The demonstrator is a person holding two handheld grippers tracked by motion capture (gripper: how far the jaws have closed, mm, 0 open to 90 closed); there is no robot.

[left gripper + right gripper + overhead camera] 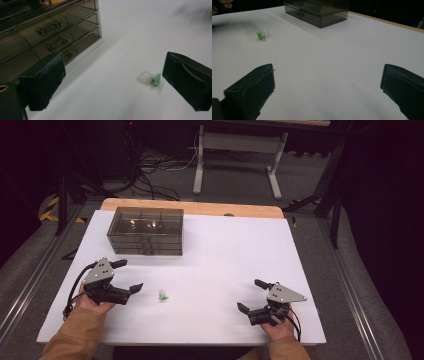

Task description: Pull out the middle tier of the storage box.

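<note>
Down at the near edge of the white-topped bench (210, 270), two hands are in from the bottom, each with a black two-jaw claw. The left claw (131, 276) sits at the near left, a tan sleeve (75, 335) behind it, jaws spread wide and nothing between the pads. The right claw (251, 295) sits at the near right, jaws just as wide apart, gripping nothing, only bare white bench between them in the right gripper view.

A little farther in, just right of the left claw, lies the small clear plastic ring with a green top (163, 296). It rests flat on the bench, touching neither claw. In the left gripper view the ring (150, 78) lies close beside one jaw, ahead of the gap rather than between the pads. From the right gripper view it (262, 35) lies well off to the left.

Farther back on the left half stands the smoky transparent plastic drawer chest (145, 230), drawers shut, small handles on its front. It is well apart from the ring.

Beyond the far edge, a strip of pale wood (200, 208), then grey floor (235, 185) with white bench legs (200, 165) and dark cables (150, 180).
</note>
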